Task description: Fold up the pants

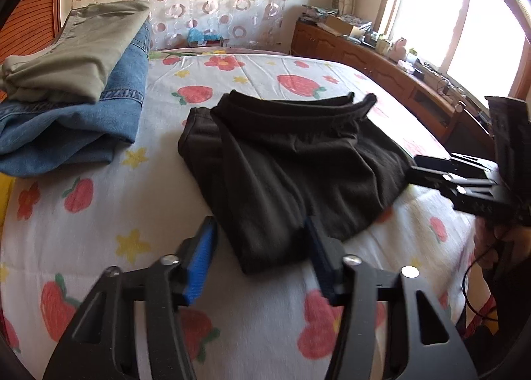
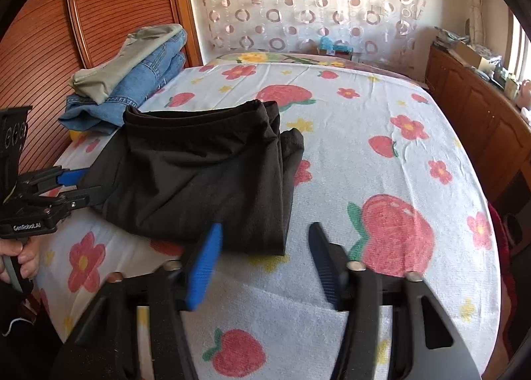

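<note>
A: Three garments on the bed (image 1: 265, 74). One pair of black pants (image 1: 292, 160), folded, in the middle; one pair of blue jeans (image 1: 76, 121) at the far left with one olive garment (image 1: 76, 57) stacked on top.

B: Tongs?

A: Two. The left gripper (image 1: 262, 257) and the right gripper (image 2: 265, 257), each with blue pads, one held in each hand. Both stand spread, pads bare, nothing pinched.

B: Anything hard to read?

A: Motion blur on the near pants edge and on the fingers. The left hand (image 2: 16, 257) is cut off at the frame edge; the right hand is a blurred patch at the far right of the left wrist view. Clutter on the wooden cabinet (image 1: 381, 61) under the window is too small to identify.

B: Pants against the tongs?

A: The near left corner lies between the left gripper's fingers; contact can't be told. The near right corner sits just ahead of the right gripper, nearer its left pad. From the side, the left gripper's tips meet the left edge of the pants.
</note>
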Action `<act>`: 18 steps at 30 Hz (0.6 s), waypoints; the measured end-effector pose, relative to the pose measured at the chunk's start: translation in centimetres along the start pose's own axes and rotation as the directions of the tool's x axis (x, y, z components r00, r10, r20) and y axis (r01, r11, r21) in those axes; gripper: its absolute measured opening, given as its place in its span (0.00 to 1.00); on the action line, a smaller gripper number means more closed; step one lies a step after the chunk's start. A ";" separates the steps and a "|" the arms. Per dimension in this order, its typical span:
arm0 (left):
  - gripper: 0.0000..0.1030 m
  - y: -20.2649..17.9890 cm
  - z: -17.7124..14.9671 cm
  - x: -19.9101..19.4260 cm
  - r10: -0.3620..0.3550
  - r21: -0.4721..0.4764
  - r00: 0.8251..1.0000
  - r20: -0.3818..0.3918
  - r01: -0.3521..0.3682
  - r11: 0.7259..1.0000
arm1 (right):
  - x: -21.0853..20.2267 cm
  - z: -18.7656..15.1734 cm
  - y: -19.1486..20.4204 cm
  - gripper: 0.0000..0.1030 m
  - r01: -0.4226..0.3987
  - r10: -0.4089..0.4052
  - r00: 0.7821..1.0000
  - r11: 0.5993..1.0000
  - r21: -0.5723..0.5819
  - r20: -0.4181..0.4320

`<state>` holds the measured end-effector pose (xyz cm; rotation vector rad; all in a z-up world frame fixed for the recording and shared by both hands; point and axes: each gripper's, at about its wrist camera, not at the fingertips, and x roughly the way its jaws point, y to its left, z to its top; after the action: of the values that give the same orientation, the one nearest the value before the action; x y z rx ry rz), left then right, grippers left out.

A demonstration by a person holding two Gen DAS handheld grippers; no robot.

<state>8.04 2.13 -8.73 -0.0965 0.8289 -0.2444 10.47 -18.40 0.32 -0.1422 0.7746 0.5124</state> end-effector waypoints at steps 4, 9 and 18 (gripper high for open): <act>0.34 -0.2 -0.4 -0.2 -0.002 0.014 1.000 0.011 0.002 1.000 | 0.3 0.0 -0.5 0.29 -0.026 0.026 1.000 1.000 0.008 -0.010; 0.16 -0.2 -0.5 -0.4 -0.014 0.011 1.000 0.023 0.014 1.000 | 0.5 -0.1 -0.4 0.11 -0.055 0.055 0.998 0.998 0.000 -0.019; 0.12 -0.8 -0.7 -2.9 -0.054 0.024 0.997 0.059 0.053 0.998 | -2.2 -1.1 0.0 0.07 -0.084 0.084 0.996 0.996 0.006 0.023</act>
<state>5.51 2.13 -6.93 -0.1040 0.7651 -0.3000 8.43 -19.58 1.05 -0.0980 0.7620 0.5899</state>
